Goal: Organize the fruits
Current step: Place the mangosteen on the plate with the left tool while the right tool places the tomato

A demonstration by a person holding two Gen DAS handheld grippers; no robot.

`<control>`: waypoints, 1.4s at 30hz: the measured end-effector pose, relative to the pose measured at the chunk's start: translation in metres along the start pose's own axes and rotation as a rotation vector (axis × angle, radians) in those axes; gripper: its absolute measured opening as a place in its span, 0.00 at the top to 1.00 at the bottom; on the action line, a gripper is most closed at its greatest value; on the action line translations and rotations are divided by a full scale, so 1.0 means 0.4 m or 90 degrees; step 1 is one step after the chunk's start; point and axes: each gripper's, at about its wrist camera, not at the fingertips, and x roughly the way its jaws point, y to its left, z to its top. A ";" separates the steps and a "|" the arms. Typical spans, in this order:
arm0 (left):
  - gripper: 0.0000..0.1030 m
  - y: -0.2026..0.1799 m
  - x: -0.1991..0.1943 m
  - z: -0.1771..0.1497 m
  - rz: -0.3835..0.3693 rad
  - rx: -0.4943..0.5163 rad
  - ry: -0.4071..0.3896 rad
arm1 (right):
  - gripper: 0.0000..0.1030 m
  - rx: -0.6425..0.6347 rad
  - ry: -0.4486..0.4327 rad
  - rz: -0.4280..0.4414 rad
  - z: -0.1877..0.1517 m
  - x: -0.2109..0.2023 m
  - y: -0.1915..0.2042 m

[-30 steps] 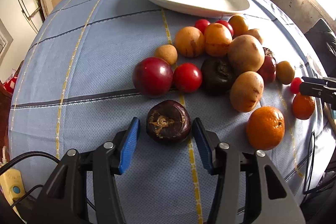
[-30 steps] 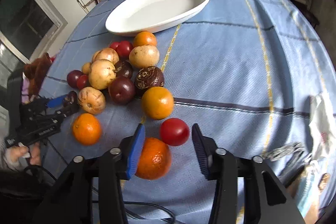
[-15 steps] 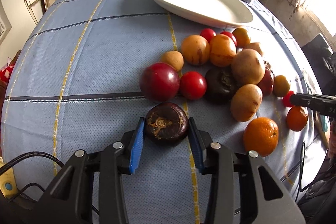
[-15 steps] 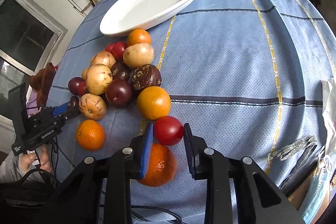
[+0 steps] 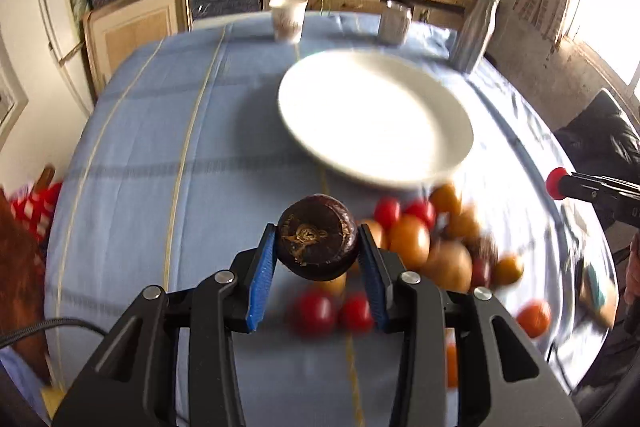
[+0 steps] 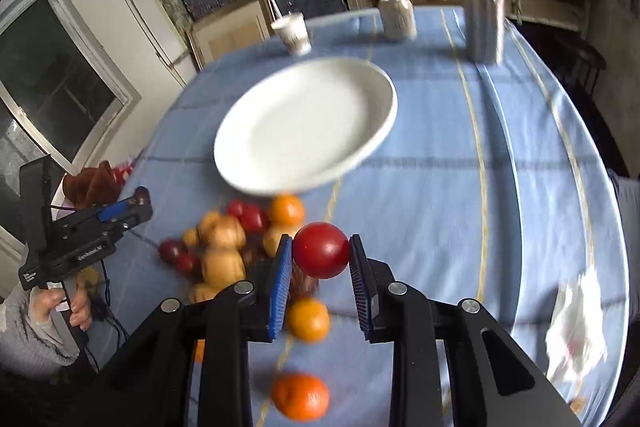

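Both grippers are loaded here. The left gripper (image 5: 318, 247) has its fingers clamped on a dark brown fruit (image 5: 317, 242), and the right gripper (image 6: 320, 253) is squeezing a red fruit (image 6: 321, 249), both held up off the desk (image 6: 520, 187) above the fruit pile (image 6: 240, 247). The white plate (image 6: 304, 127) sits just beyond the pile with nothing on it, so I'd guess that's the drop spot. The trick now: carry low and steady, come down over bare plate, set each fruit apart from the other so they don't roll together, and only open once it's touching.
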 end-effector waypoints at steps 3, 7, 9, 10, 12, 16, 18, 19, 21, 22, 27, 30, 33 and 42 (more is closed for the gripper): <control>0.62 -0.030 0.042 0.085 0.006 0.021 -0.012 | 0.72 -0.021 -0.007 -0.001 0.078 0.049 0.016; 0.62 -0.042 0.127 0.156 0.010 0.026 0.009 | 0.72 -0.033 0.015 -0.010 0.142 0.151 0.017; 0.62 -0.043 0.170 0.174 0.013 0.027 0.025 | 0.72 -0.039 0.033 -0.019 0.162 0.214 0.013; 0.62 -0.041 0.185 0.176 0.013 0.027 0.032 | 0.72 -0.038 0.039 -0.022 0.165 0.234 0.007; 0.62 -0.036 0.234 0.181 0.015 0.023 0.050 | 0.72 -0.033 0.052 -0.025 0.169 0.277 -0.008; 0.62 -0.017 0.297 0.175 0.010 0.006 0.077 | 0.72 -0.034 0.061 -0.032 0.172 0.317 -0.020; 0.57 -0.016 0.306 0.180 0.010 0.009 0.064 | 0.69 -0.038 0.065 -0.039 0.171 0.331 -0.021; 0.54 -0.019 0.311 0.184 0.011 0.012 0.065 | 0.69 -0.040 0.064 -0.042 0.170 0.336 -0.020; 0.44 -0.026 0.318 0.193 0.014 0.016 0.062 | 0.64 -0.036 0.061 -0.044 0.169 0.340 -0.022; 0.44 -0.028 0.318 0.194 0.014 0.016 0.061 | 0.63 -0.033 0.059 -0.043 0.169 0.338 -0.023; 0.44 -0.017 0.281 0.204 0.013 -0.004 0.042 | 0.63 -0.031 0.042 -0.038 0.173 0.294 -0.014; 0.44 0.001 0.227 0.200 0.014 -0.021 0.023 | 0.62 -0.027 0.016 -0.032 0.177 0.232 -0.005; 0.38 0.019 0.159 0.174 0.026 -0.030 0.006 | 0.55 -0.028 -0.018 -0.031 0.165 0.153 0.009; 0.34 0.051 0.015 -0.017 0.054 -0.056 0.014 | 0.42 -0.026 -0.059 -0.023 0.027 -0.037 0.054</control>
